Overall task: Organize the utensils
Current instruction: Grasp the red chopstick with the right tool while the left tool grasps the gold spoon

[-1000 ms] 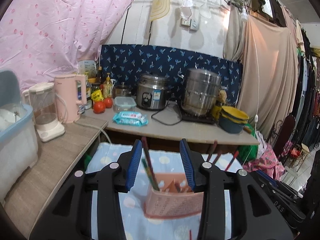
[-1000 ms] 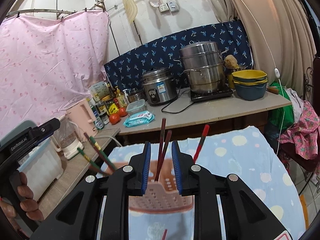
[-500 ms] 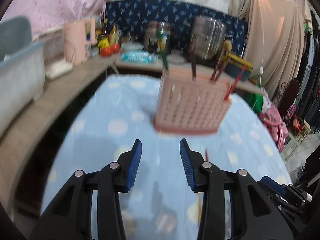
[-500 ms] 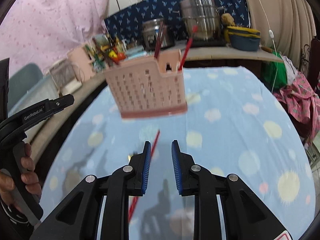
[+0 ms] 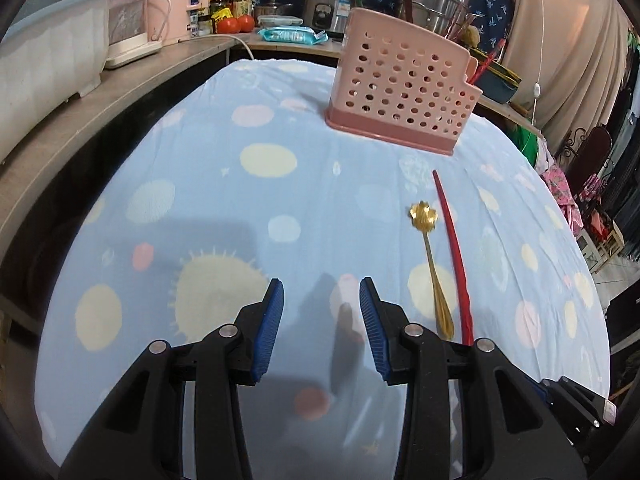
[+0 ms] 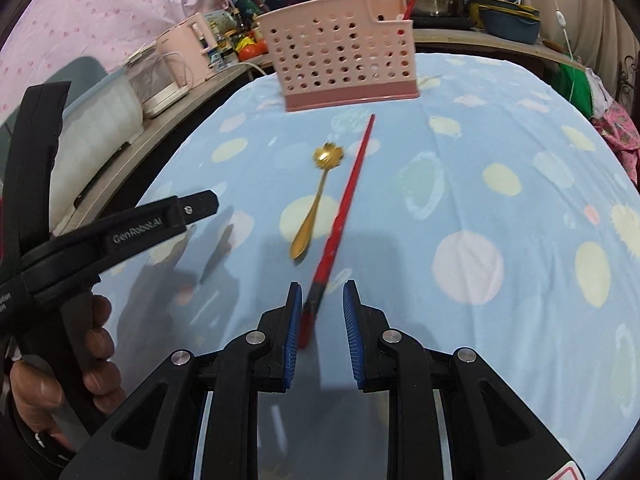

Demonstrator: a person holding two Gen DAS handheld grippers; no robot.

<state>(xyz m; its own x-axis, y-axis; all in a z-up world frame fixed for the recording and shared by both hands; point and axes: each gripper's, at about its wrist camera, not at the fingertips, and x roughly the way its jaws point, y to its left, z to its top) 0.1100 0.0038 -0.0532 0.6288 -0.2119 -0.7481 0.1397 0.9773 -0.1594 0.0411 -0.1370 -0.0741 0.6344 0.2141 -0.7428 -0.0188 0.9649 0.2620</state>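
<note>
A pink perforated utensil holder stands at the far side of the blue spotted cloth, with several chopsticks upright in it. A gold spoon and a red chopstick lie side by side on the cloth. My right gripper hangs low over the chopstick's near end. Its jaws stand a little apart, and that end lies between them, close to the left pad, with no pad pressing it. My left gripper is open and empty over bare cloth, left of the spoon.
The left gripper's black finger and the hand holding it fill the left of the right wrist view. A wooden counter runs along the left and back, with a white bin, pink kettle, rice cooker and steel pots.
Both grippers have sunk toward the table and tipped downward. The holder, close between the fingers a second ago, now stands farther off. The spoon and red chopstick have come into view. The jaw gaps are unchanged.
</note>
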